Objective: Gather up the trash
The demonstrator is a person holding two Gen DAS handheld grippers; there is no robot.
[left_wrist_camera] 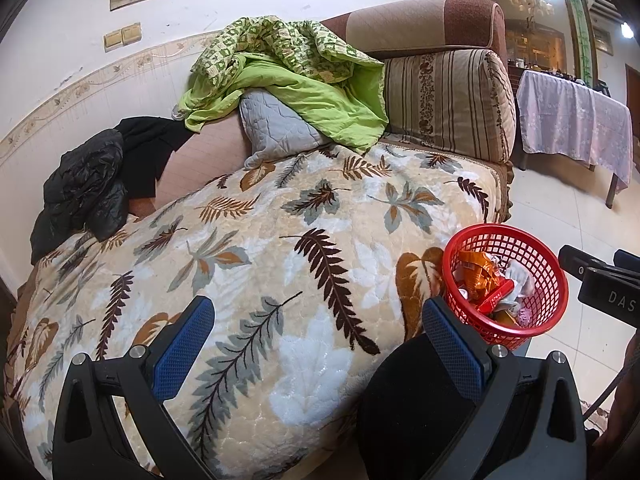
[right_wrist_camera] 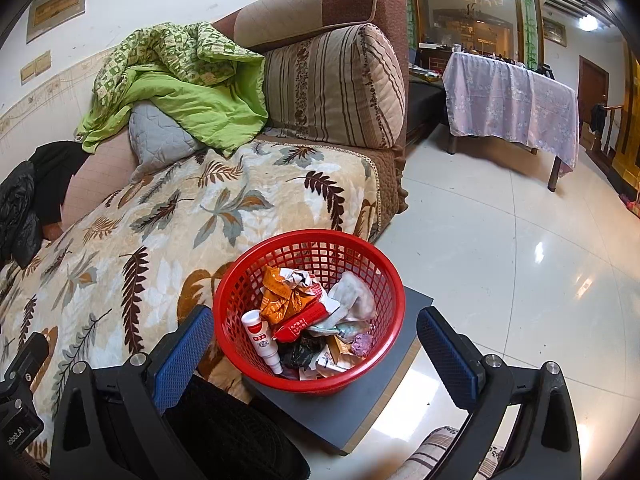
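A red mesh basket (right_wrist_camera: 240, 292) stands on a dark grey stool top (right_wrist_camera: 352, 408) beside the sofa. It holds several pieces of trash: an orange wrapper (right_wrist_camera: 280, 300), a white tube (right_wrist_camera: 262, 340), a red packet (right_wrist_camera: 304, 322) and crumpled tissue (right_wrist_camera: 352, 292). My right gripper (right_wrist_camera: 316, 344) is open and empty, its jaws on either side of the basket, above it. My left gripper (left_wrist_camera: 316, 340) is open and empty over the leaf-patterned blanket (left_wrist_camera: 260, 240); the basket (left_wrist_camera: 532, 248) is at its right.
The sofa carries a green quilt (left_wrist_camera: 304, 92), a grey cushion (left_wrist_camera: 276, 128), a striped bolster (left_wrist_camera: 448, 100) and a black jacket (left_wrist_camera: 84, 192). A table with a lilac cloth (right_wrist_camera: 512, 100) stands on the glossy tiled floor (right_wrist_camera: 520, 260) at the right.
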